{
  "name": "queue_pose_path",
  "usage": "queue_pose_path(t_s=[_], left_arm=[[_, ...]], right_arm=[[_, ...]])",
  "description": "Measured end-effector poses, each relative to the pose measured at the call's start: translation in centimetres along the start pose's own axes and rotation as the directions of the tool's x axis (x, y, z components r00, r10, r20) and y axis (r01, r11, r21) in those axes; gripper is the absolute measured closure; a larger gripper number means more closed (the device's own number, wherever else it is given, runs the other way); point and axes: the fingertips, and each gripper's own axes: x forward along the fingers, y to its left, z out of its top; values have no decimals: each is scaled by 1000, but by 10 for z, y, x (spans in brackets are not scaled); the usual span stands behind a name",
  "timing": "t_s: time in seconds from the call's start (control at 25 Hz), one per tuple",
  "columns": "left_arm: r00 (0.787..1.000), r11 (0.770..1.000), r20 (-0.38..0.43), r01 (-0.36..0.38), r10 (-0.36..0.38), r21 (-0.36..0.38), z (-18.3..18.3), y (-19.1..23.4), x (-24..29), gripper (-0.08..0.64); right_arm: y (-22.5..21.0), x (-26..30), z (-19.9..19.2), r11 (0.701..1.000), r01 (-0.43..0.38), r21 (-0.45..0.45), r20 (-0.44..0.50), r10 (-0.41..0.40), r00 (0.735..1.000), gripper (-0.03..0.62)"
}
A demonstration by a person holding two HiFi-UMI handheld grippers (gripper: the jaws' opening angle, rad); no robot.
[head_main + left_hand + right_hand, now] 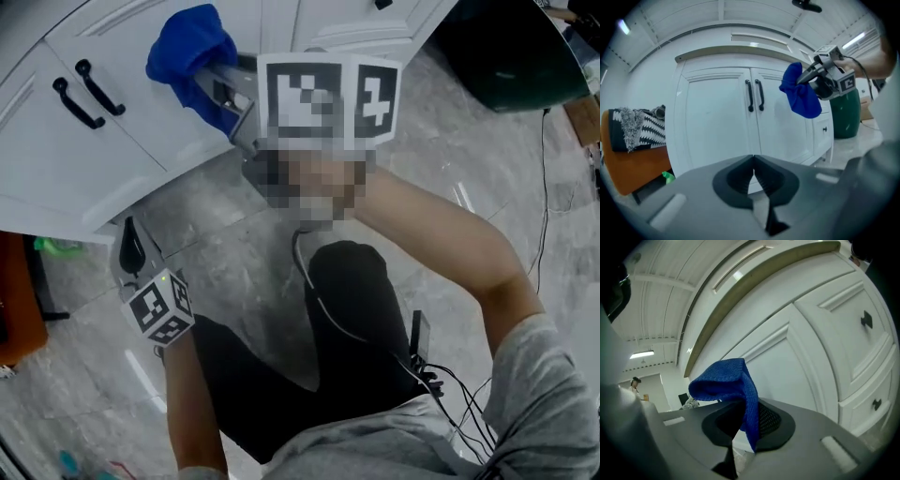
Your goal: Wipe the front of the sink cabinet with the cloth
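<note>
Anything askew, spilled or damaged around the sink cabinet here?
Nothing stands out. The sink cabinet has its doors shut and looks unmarked; the blue cloth is clamped in the jaws of the right gripper; the left gripper is shut, empty.

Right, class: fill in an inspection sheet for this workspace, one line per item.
Surface: white cabinet front, doors shut, black handles.
Job's things: blue cloth raised near the cabinet front; contact cannot be told.
Clutter: patterned fabric on orange furniture, small green item beside it.
Grippers: right tool shut on the blue cloth; left tool shut, empty, back from the cabinet.
Cables: black cables across the person's lap.
Surroundings: grey stone floor, dark green bin at right.
</note>
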Motion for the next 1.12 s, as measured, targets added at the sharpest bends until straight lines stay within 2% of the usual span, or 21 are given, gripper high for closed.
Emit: queue_pose_path(t_s=[0.08, 0.16, 0.28, 0.36, 0.44, 0.52, 0.6, 0.72, 0.84, 0.92, 1.0, 1.12], left_arm=[[1000, 999, -5, 30, -30, 28, 6, -13, -10, 549], [998, 998, -32, 61, -60, 19, 12, -22, -25, 549], [992, 997, -104, 74, -73, 14, 25, -26, -53, 549], [986, 997, -149, 79, -75, 24, 49, -26, -74, 549], [985, 997, -153, 80, -80, -2, 100, -18, -94, 549], [988, 995, -126, 89, -93, -36, 171, -8, -111, 549], [987, 992, -103, 116, -120, -39, 247, -2, -129, 549], [978, 979, -48, 201, -202, -18, 364, -10, -159, 549], [957, 957, -22, 290, -290, 9, 460, -24, -197, 549], [944, 945, -30, 328, -328, 2, 505, -31, -222, 549], [934, 935, -45, 352, -354, -45, 538, -34, -244, 549], [936, 934, -35, 348, -351, -78, 576, -32, -272, 549]], right_arm=[[-2, -12, 13, 998, 19, -61, 10, -18, 1000, 537], [3, -24, 29, 989, 42, -140, 16, -40, 999, 537], [23, -40, 54, 962, 60, -266, 5, -61, 998, 537], [37, -58, 72, 945, 73, -319, -12, -81, 997, 537], [53, -84, 94, 936, 93, -339, -29, -109, 994, 537], [75, -114, 122, 920, 114, -374, -40, -139, 990, 537], [105, -145, 155, 900, 124, -417, -52, -160, 986, 537], [154, -186, 219, 879, 134, -458, -46, -174, 984, 535], [199, -223, 281, 877, 157, -455, -25, -189, 982, 535], [224, -250, 319, 871, 184, -455, 3, -205, 979, 535], [246, -275, 351, 864, 207, -459, 37, -214, 976, 535], [271, -306, 385, 845, 228, -484, 85, -214, 973, 535]])
